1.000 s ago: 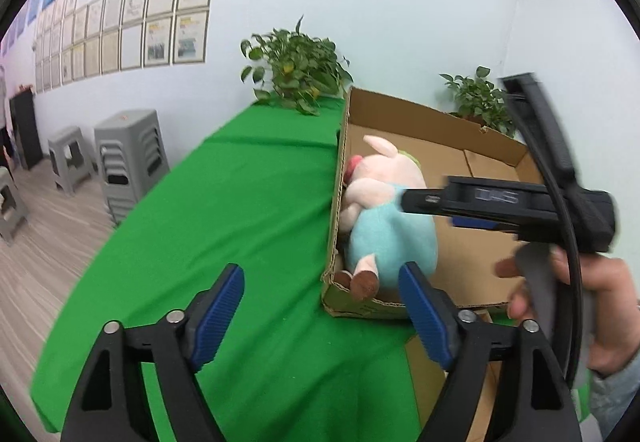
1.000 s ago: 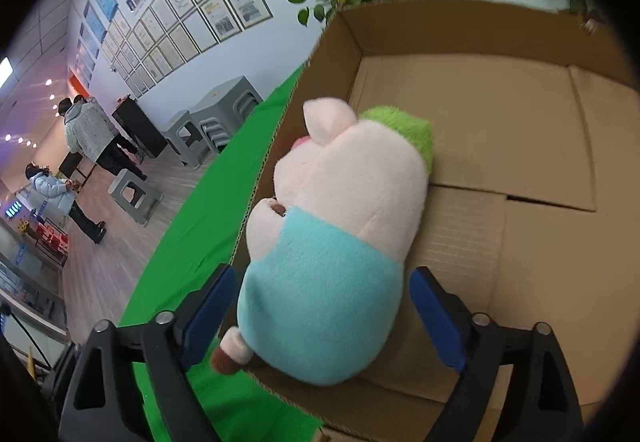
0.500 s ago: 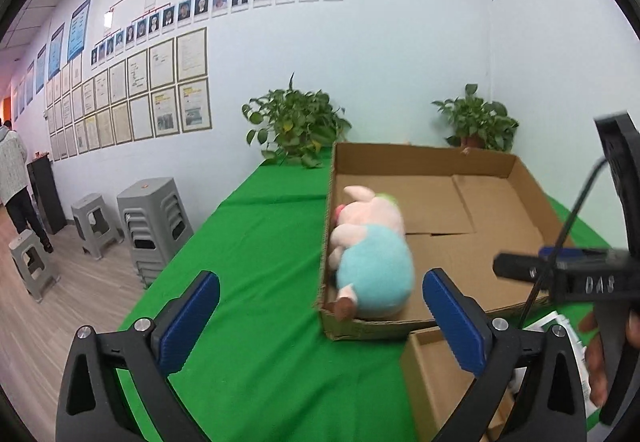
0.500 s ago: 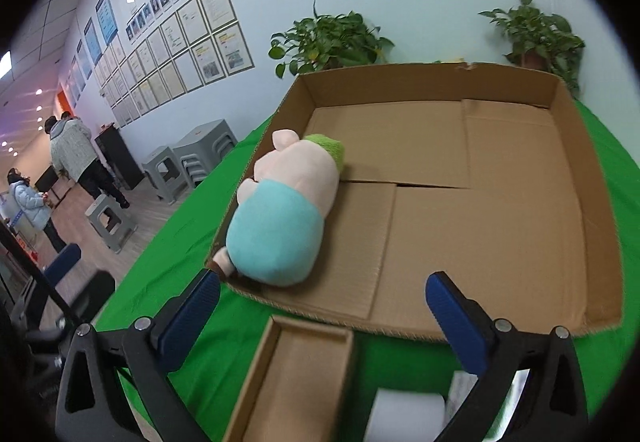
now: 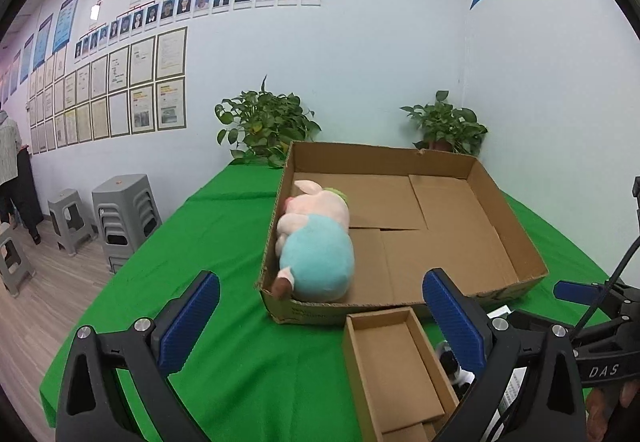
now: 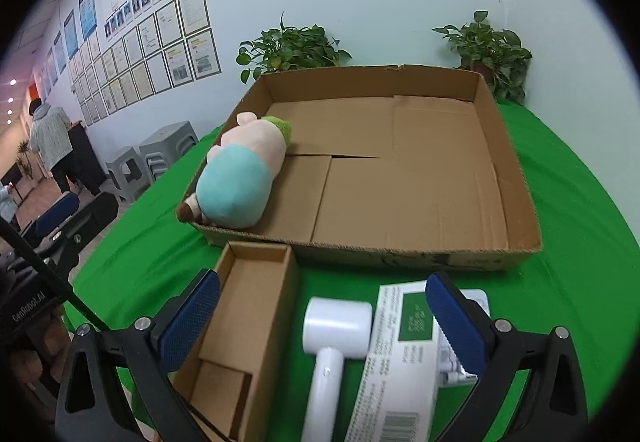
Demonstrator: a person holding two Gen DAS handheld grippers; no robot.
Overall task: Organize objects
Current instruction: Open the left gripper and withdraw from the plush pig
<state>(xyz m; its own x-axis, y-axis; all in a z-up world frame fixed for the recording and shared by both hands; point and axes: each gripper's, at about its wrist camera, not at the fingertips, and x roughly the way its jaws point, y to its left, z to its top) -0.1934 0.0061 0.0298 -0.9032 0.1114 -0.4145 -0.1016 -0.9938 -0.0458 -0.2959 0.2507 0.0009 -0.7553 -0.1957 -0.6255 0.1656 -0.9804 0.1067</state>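
Observation:
A pink plush pig in a teal shirt point(image 5: 316, 238) point(image 6: 240, 177) lies in the near left corner of a large shallow cardboard box point(image 5: 516, 242) point(image 6: 512, 177) on the green table. My left gripper point(image 5: 320, 322) is open and empty, held back from the box. My right gripper point(image 6: 320, 318) is open and empty, above a small open cardboard box point(image 6: 248, 306) point(image 5: 392, 358), a white hair dryer point(image 6: 332, 338) and a white packet with a green label point(image 6: 400, 358).
Two potted plants point(image 5: 264, 129) point(image 5: 444, 129) stand behind the large box against the wall. Grey stools point(image 5: 120, 217) stand on the floor to the left of the table. A person point(image 6: 52, 145) stands far off at the left.
Both grippers have pulled back from the large box. The right gripper, which was around the plush pig, left it lying in the box, and the small box, dryer and packet came into view.

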